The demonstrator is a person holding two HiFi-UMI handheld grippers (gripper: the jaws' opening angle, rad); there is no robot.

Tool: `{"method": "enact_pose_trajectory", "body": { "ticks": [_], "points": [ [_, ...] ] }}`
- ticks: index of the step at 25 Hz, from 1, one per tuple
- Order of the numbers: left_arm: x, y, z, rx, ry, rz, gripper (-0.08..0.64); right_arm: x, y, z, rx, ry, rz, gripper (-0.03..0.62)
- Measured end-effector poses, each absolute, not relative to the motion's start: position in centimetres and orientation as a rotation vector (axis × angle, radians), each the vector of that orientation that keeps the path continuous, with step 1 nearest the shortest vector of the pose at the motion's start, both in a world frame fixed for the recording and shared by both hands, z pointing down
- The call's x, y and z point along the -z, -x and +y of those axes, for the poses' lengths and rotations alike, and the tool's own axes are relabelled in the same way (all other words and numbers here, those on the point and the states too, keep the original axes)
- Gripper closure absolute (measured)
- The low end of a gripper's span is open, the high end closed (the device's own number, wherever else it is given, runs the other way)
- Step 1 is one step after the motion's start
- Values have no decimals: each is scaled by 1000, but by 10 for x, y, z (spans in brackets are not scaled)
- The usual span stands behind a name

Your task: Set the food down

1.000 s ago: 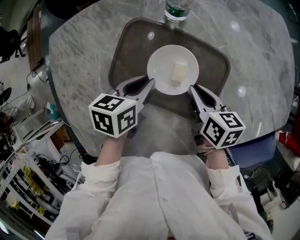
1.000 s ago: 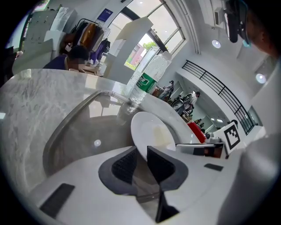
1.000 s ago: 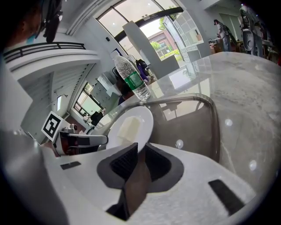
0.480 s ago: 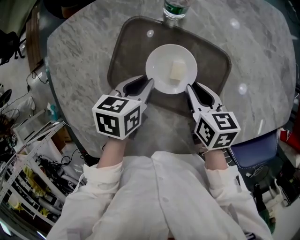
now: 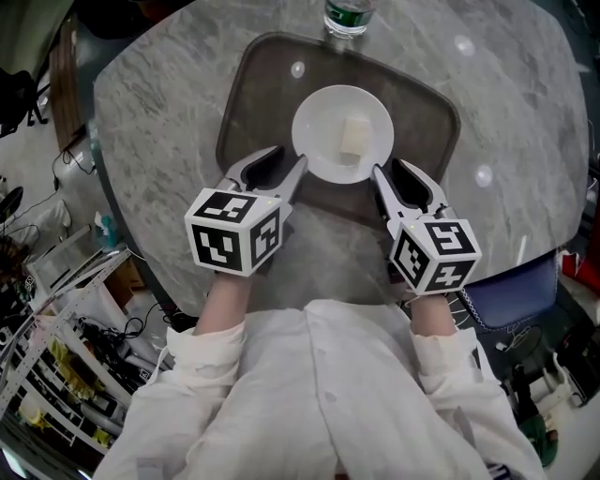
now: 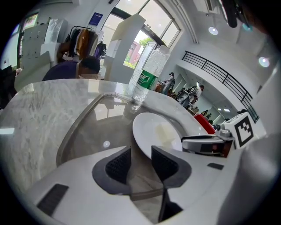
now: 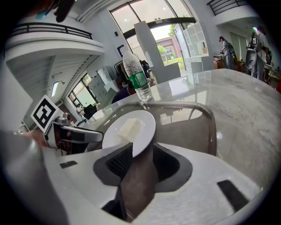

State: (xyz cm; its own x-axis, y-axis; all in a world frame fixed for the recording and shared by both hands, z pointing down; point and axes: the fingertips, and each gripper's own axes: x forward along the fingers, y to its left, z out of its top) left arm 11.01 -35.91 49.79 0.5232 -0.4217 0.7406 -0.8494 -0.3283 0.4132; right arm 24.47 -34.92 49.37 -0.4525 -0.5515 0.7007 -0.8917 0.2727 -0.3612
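Note:
A white plate with a pale block of food lies in the dark tray on the marble table. My left gripper is at the plate's near left rim. In the left gripper view its jaws stand apart, and the plate touches only the right pad. My right gripper is at the near right rim. Its jaws are opening, with the plate's edge loose between them. The food stays on the plate.
A clear water bottle with a green label stands at the tray's far edge. The round table's edge curves close to my body. A cluttered wire rack is at the floor's left and a blue seat at its right.
The right gripper's jaws have spread off the plate's rim. The plate and both grippers have shifted only slightly, away from me.

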Motion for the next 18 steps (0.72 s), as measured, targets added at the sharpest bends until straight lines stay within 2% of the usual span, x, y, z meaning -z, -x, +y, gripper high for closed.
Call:
{"method": "enact_pose_trajectory", "body": {
  "ticks": [9,18],
  "points": [
    [-473,-98,-345,-595,-2045,-1043,428,-474,-242,-329,-1020,-1405,-2123,488],
    [-430,-78,-302,-554,-2198,-1016,458,-424,-203,-281,-957,-1550,-2253,504]
  ]
}}
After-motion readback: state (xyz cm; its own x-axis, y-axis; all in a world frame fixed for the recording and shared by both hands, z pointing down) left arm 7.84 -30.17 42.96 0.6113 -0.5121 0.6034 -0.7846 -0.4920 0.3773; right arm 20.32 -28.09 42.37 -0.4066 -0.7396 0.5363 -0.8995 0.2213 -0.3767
